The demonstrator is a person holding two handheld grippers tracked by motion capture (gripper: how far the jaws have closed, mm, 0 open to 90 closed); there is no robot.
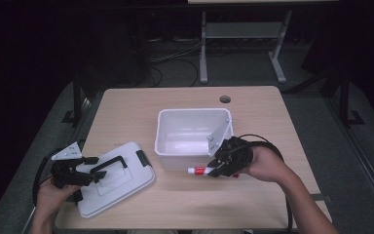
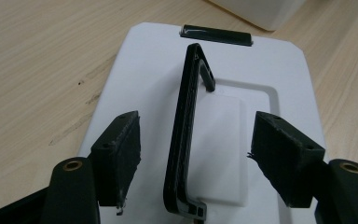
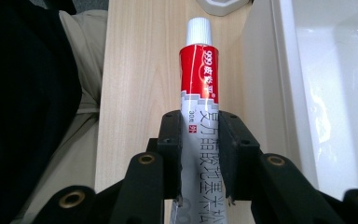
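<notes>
The right gripper [image 3: 200, 154] has its jaws clamped on a red-and-silver tube [image 3: 199, 84] just beside the white bin [image 1: 193, 139]. The left gripper [image 2: 196, 154] holds its jaws spread around the lid's black handle [image 2: 186, 130], not touching it; the lid [image 1: 114, 178] lies on the desk [image 1: 253, 204].

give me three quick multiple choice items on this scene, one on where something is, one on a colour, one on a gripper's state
1. Where does the white lid lie?
A. on the tub
B. flat on the table, left of the tub
C. inside the tub

2. What colour is the cap of the tube?
A. white
B. black
C. green

3. How do the jaws of the right gripper stand?
A. wide open over the lid
B. shut on nothing
C. shut on the tube

Answers:
1 B, the high view shows it on the table beside the open white tub.
2 A, the right gripper view shows a white cap above the red band.
3 C, both pads press the tube's grey end.
</notes>
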